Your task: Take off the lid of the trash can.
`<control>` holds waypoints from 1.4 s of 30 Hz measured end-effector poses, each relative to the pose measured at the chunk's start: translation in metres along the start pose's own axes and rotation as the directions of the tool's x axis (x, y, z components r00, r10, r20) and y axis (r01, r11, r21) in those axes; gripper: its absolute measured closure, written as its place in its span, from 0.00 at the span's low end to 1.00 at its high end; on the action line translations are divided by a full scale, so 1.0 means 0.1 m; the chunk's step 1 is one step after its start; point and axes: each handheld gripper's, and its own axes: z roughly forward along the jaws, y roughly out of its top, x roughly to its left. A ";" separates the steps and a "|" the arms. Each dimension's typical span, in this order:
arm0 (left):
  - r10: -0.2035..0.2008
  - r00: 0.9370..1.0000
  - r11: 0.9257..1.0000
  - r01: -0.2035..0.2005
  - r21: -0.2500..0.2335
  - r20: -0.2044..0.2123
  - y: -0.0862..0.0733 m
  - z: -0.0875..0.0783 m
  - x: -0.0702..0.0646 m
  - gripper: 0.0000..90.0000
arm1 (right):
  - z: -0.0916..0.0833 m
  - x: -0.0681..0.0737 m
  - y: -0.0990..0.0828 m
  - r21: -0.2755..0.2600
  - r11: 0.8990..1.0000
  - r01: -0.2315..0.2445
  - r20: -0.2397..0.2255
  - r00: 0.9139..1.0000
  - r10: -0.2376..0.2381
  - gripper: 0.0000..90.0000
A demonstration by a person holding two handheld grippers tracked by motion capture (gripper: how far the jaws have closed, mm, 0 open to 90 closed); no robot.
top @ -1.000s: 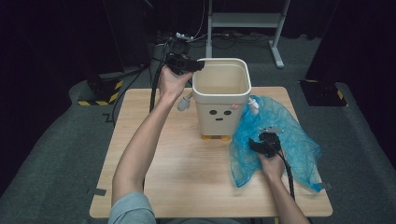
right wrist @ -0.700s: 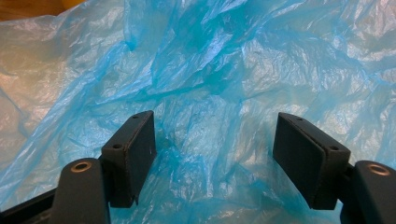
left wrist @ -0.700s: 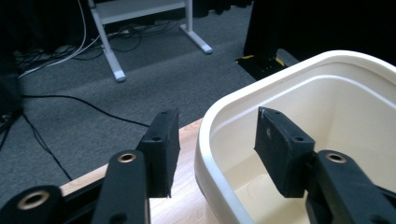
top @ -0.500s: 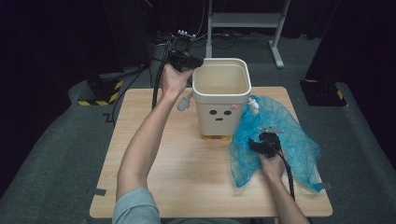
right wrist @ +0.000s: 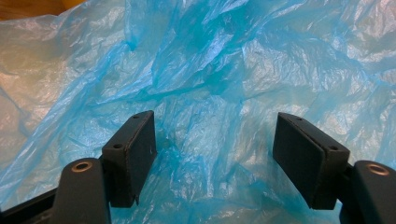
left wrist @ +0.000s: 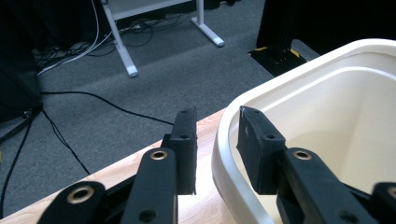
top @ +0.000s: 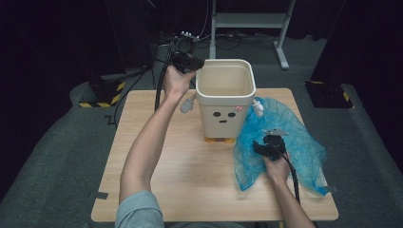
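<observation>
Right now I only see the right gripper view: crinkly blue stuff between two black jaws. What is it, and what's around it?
Observer: It's a thin blue plastic bag spread on a wooden table. The right gripper is open over it.
Operator: Is anything beside the bag?
Observer: Yes, a cream bin with a face on its front stands upright just left of it.
Operator: What is the other hand doing?
Observer: The left gripper straddles the bin's rim, one jaw inside and one outside. Its jaws have just been closing on the rim, with a gap left on the outer side.
</observation>
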 end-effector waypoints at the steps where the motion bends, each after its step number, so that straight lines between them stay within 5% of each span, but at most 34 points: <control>1: 0.004 1.000 1.000 -0.004 0.001 -0.004 0.00 0.00 0.00 0.76 | 0.00 0.00 0.00 0.000 1.000 0.002 -0.001 1.000 -0.002 0.33; 42: 0.074 0.997 0.997 -0.074 0.009 -0.022 -0.02 0.04 -0.07 0.90 | 0.00 0.00 0.00 0.000 1.000 0.000 0.000 1.000 0.000 0.33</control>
